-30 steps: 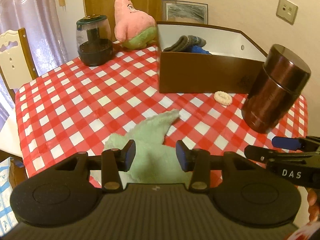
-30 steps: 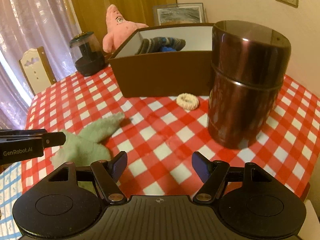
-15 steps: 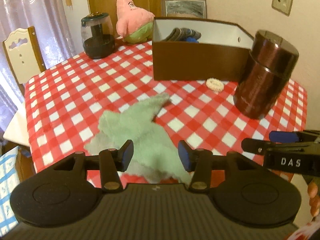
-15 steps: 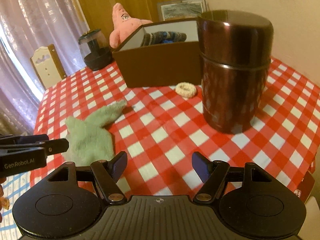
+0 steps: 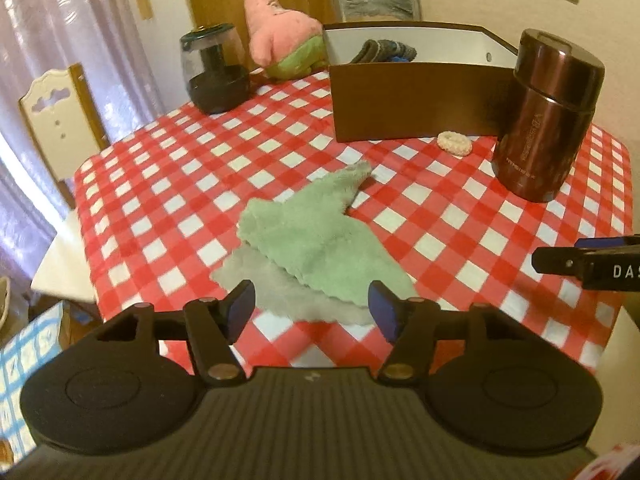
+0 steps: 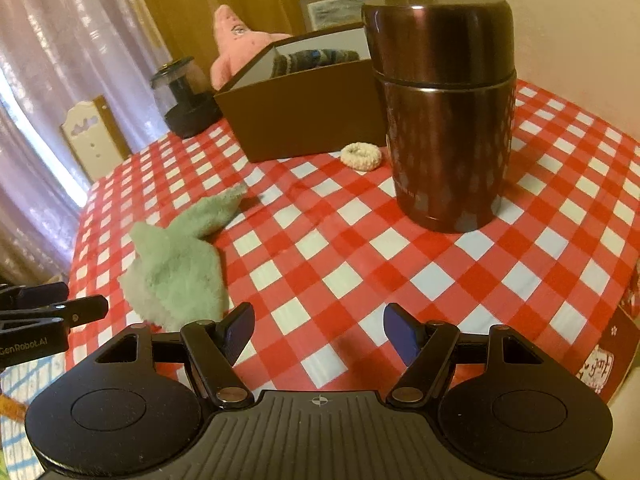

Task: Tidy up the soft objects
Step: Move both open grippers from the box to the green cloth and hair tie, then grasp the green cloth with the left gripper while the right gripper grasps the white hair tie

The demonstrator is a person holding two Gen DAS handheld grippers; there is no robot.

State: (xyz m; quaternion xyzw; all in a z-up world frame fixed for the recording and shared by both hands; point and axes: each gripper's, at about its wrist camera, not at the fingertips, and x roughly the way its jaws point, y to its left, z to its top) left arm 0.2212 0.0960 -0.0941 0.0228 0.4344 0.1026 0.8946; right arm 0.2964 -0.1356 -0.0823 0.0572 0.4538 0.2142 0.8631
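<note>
Partly hidden socks (image 5: 382,50) behind box wall (image 5: 416,100)

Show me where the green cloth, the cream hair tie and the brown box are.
green cloth (image 5: 320,248): left wrist view, middle of its upper fold.
cream hair tie (image 6: 361,156): right wrist view, on its ring.
brown box (image 5: 412,100): left wrist view, front wall.

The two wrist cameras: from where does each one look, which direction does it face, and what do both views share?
Left wrist: sits on the left gripper, fingers opening, facing down-forward at the green cloth; the right gripper's tip shows at the right edge.
Right wrist: sits on the open right gripper, facing the brown flask; the left gripper's tip shows at the left edge.
Shared: cloth, flask, brown box, cream ring, pink plush, checked tablecloth.
</note>
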